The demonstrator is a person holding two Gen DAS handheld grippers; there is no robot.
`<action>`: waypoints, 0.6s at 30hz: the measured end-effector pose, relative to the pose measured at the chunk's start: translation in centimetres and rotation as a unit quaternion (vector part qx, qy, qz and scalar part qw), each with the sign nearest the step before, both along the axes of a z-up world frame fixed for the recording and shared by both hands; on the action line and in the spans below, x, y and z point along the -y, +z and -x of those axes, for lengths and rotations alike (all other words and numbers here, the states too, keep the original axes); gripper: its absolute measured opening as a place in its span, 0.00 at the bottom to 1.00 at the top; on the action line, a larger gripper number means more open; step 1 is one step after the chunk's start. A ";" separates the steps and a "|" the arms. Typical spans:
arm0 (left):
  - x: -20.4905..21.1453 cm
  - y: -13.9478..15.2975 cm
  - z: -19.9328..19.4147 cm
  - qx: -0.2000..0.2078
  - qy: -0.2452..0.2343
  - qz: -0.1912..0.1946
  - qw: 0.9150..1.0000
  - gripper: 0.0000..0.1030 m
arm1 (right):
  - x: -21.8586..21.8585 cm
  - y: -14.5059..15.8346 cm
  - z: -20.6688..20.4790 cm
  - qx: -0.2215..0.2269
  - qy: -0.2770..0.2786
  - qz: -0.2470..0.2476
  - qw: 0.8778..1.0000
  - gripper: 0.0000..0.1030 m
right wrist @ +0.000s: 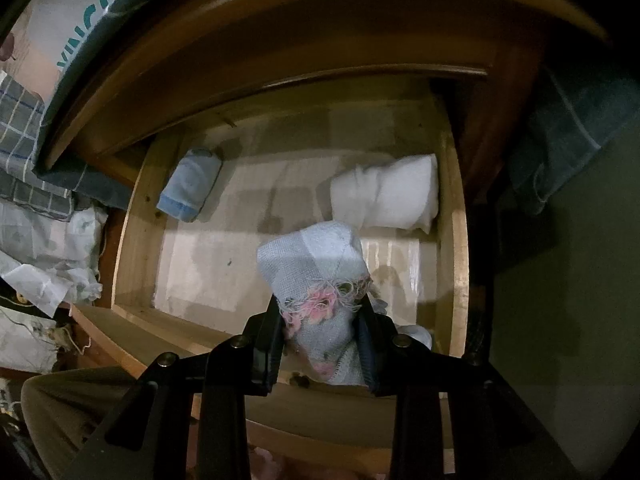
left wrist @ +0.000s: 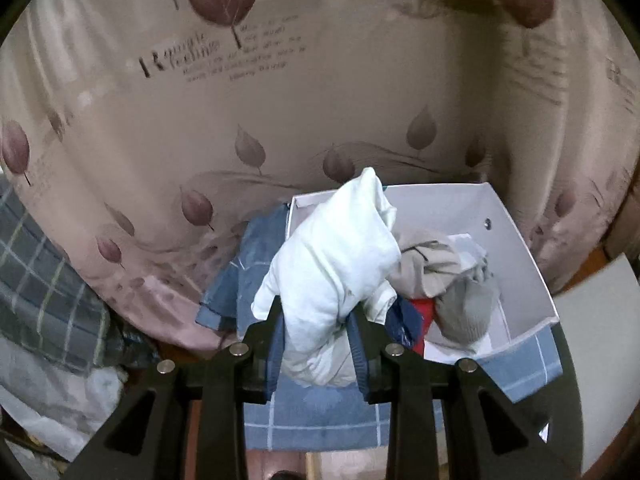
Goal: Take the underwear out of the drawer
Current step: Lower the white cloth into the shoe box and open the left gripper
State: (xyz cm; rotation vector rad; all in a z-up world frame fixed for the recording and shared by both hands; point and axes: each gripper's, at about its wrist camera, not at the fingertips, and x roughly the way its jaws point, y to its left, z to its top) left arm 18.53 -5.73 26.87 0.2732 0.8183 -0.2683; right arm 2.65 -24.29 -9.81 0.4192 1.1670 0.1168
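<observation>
Left gripper (left wrist: pixel 316 316) clamped on bunched white cotton underwear (left wrist: pixel 334 256), held above white open-top box (left wrist: pixel 520 248) of mixed clothes. Right gripper (right wrist: pixel 322 324) clamped on frayed grey-pink knit garment (right wrist: pixel 316 268) over open wooden drawer (right wrist: pixel 138 208); rolled white piece (right wrist: pixel 386 196) at back right corner, rolled light-blue piece (right wrist: pixel 190 184) at back left.

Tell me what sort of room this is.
Most likely a bedroom. A leaf-print curtain hangs behind a white box of loose clothes, checked bedding lies to one side, and a wooden drawer stands open with rolled garments inside.
</observation>
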 end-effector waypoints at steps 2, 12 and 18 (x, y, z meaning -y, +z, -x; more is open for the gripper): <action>0.6 -1.4 -1.2 -0.012 0.007 -0.002 1.000 0.29 | 0.0 0.0 0.0 0.000 0.001 0.000 1.000 0.29; 0.7 -6.7 -5.1 -0.056 0.048 0.011 0.997 0.29 | 0.0 0.0 -0.1 -0.002 0.004 -0.002 1.000 0.29; 0.8 -9.1 -5.4 -0.053 0.058 0.000 0.997 0.29 | 0.0 0.0 -0.1 -0.003 0.004 -0.002 1.000 0.29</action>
